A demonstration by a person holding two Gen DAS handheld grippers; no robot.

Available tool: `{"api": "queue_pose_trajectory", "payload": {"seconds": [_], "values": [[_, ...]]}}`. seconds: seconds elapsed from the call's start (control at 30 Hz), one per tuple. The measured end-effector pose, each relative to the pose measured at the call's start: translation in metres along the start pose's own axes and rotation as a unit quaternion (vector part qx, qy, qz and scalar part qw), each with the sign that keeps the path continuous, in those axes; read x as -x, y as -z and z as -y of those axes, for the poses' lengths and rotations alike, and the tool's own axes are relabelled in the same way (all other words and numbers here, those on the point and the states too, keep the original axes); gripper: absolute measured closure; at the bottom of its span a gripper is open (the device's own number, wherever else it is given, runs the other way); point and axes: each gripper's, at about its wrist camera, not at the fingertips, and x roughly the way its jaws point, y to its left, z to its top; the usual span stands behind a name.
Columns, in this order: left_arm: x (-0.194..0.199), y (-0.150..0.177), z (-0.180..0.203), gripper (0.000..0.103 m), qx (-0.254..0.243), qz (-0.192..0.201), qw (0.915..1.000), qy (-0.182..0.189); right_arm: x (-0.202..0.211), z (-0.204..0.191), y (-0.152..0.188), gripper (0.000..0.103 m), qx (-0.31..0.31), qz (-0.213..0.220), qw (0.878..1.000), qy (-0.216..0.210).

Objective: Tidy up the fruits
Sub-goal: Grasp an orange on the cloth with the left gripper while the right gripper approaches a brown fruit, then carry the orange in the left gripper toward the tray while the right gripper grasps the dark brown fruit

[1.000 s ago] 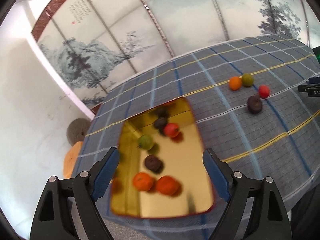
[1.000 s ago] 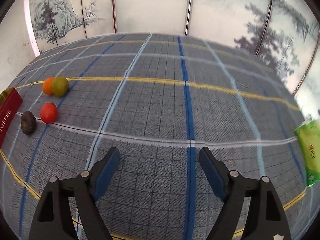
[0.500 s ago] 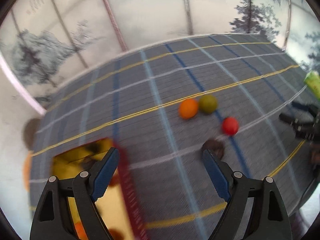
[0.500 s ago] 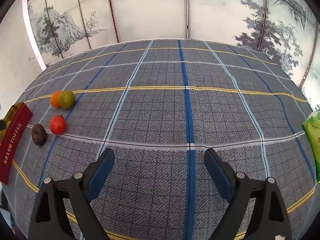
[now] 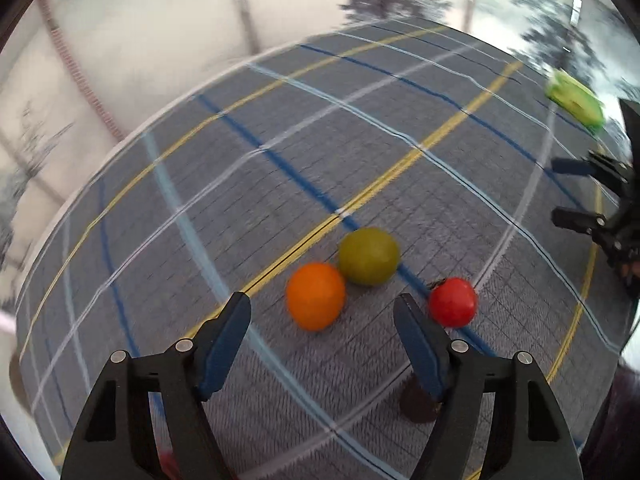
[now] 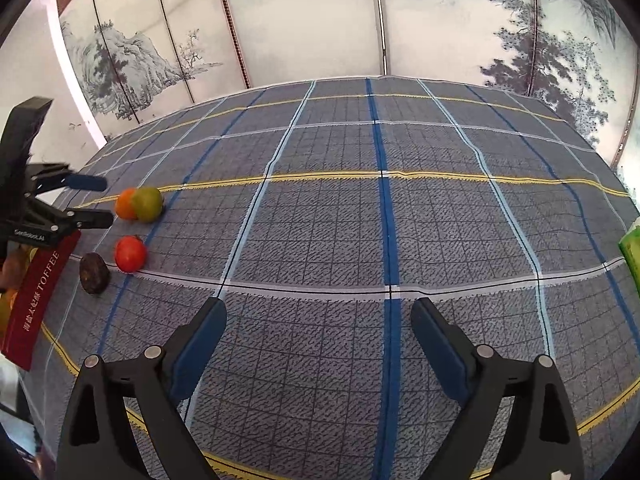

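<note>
We see the left gripper (image 5: 322,314) closing, its blue pads not yet touching the round orange fruit (image 5: 315,295) lying between them on the grey plaid tablecloth (image 5: 280,184). The orange fruit touches a round green fruit (image 5: 369,255); a smaller red fruit (image 5: 453,302) lies near. The right gripper (image 6: 318,322) is opening over bare cloth, holding nothing.

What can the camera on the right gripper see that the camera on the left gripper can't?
Only the right wrist view shows the red TOFFEE tin at the left edge and the left gripper from the side, its jaws closing, nothing pinched. Only the left wrist view shows the right gripper, jaws opening and empty. Both show the orange fruit, green fruit, red fruit, dark brown fruit, green packet and checked tablecloth.
</note>
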Motion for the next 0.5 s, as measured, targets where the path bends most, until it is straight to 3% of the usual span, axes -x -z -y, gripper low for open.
{"api": "queue_pose_trajectory", "payload": {"seconds": [0.07, 0.1, 0.13, 0.17, 0.23, 0.37, 0.5], "values": [[-0.01, -0.005, -0.001, 0.035, -0.021, -0.006, 0.9998, 0.0, -0.001, 0.0, 0.0, 0.011, 0.0, -0.003, 1.0, 0.0], [-0.014, -0.007, -0.001, 0.042, -0.031, -0.009, 0.9994, 0.01, -0.002, 0.0, 0.0, 0.011, 0.0, -0.004, 1.0, 0.0], [-0.019, -0.007, -0.001, 0.059, -0.036, -0.018, 0.9988, 0.028, -0.003, -0.001, -0.001, 0.011, 0.001, -0.007, 1.0, 0.0], [-0.022, -0.008, -0.001, 0.062, -0.038, -0.021, 0.9986, 0.03, -0.004, 0.0, -0.001, 0.011, 0.001, -0.009, 1.0, -0.001], [-0.022, -0.008, 0.002, 0.071, -0.051, -0.025, 0.9983, 0.01, -0.006, -0.001, -0.001, 0.011, 0.003, -0.014, 1.0, -0.001], [-0.013, -0.002, 0.0, 0.071, -0.005, -0.037, 0.9993, -0.005, -0.007, -0.001, -0.001, 0.01, 0.004, -0.016, 1.0, 0.0], [0.025, 0.024, 0.007, 0.071, 0.093, -0.006, 0.9951, -0.032, -0.006, 0.0, 0.0, 0.01, 0.002, -0.014, 1.0, 0.003]]}}
